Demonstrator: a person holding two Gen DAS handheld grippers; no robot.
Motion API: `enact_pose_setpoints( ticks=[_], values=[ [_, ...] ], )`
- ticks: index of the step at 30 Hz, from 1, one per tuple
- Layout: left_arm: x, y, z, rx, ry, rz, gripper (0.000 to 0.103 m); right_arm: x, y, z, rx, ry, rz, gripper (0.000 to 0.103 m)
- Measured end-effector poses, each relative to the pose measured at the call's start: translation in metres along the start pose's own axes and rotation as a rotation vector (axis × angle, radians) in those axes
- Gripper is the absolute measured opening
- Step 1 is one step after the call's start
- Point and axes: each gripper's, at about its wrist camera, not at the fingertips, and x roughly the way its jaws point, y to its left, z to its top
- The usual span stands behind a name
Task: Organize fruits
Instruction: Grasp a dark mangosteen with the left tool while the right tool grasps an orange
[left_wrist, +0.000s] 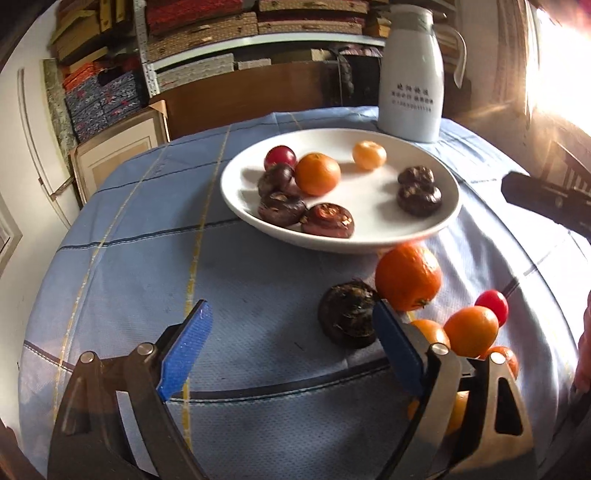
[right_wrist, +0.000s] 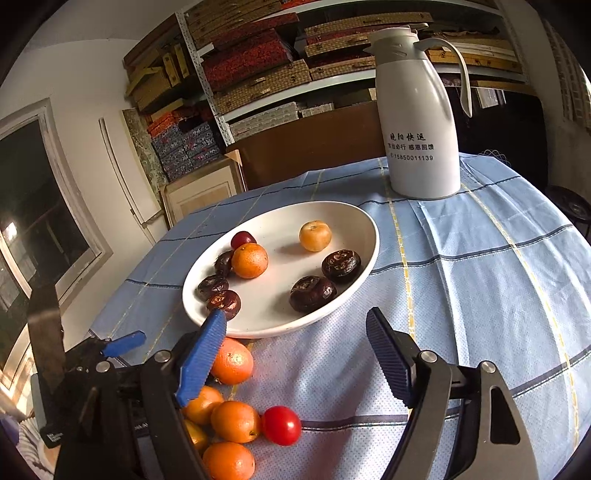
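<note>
Sorting target: water chestnut (left_wrist: 349, 314) lies loose on the surface, just short of the plate and touching the big orange (left_wrist: 408, 277) on its right.
Orientation: it sits squat, flat side down, rough tufted crown tilted up toward the left camera; roughly round, so no clear long axis to line up with.
Destination: white plate (left_wrist: 424, 236) already carries five dark chestnuts, two oranges and a red cherry tomato.
Left gripper (left_wrist: 295, 339): wide open, holding nothing; the right blue pad overlaps the chestnut's edge in view, though contact cannot be told.
Step advice: I judge the chestnut is next; shift the left gripper rightward so both pads straddle its broad sides, close low on the body, and keep clear of the orange, which could roll.
Right gripper (right_wrist: 299, 354): also spread open and empty, hovering above the cloth in front of the plate.
Remaining pile: several small oranges (right_wrist: 234, 421) and a cherry tomato (right_wrist: 281, 424) cluster near the front edge.
Surroundings: blue checked tablecloth (right_wrist: 480, 295) covers the surface; a white thermos jug (right_wrist: 421, 122) stands behind the plate.
</note>
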Motion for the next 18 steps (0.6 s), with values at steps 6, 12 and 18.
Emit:
enact_pose_setpoints(
  ticks=[6, 12, 18],
  values=[
    [0.010, 0.000, 0.007, 0.011, 0.013, 0.009, 0.096, 0.002, 0.002, 0.000, -0.011, 0.009, 0.000, 0.079],
    [0.006, 0.024, 0.003, 0.014, 0.010, 0.180, 0.096, 0.002, 0.004, -0.002, -0.008, 0.011, -0.001, 0.079],
    [0.003, 0.023, 0.001, 0.006, 0.006, 0.096, 0.095, 0.005, 0.010, -0.005, -0.028, 0.036, 0.031, 0.079]
  ],
)
